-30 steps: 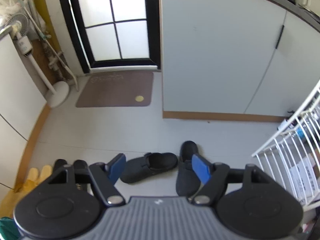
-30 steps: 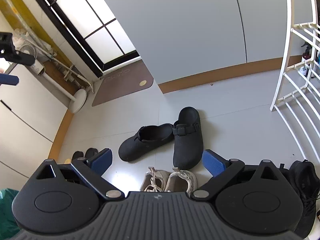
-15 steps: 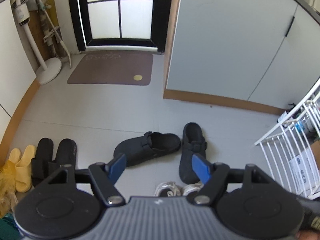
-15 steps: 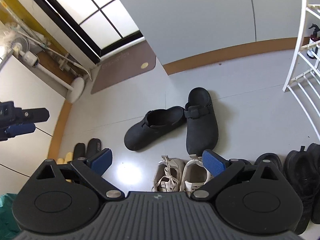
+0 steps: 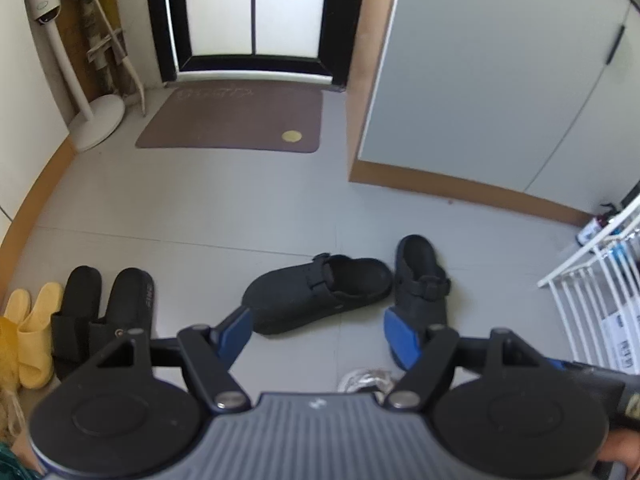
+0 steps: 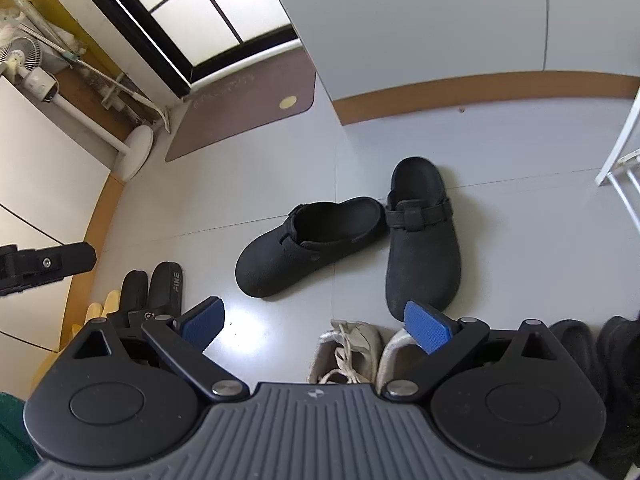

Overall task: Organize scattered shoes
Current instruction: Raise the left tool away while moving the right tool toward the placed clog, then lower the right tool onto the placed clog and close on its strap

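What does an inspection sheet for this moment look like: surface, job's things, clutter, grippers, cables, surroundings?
Surface: pale tiled floor, bare around the clogs.
Job's things: two black clogs, one turned sideways, one lengthwise, touching; black slides and yellow slippers paired by the wall; beige sneakers side by side.
Clutter: nothing seen.
Grippers: left gripper and right gripper open, empty, above the floor.
Cables: nothing seen.
Surroundings: brown doormat, standing fan, white rack.
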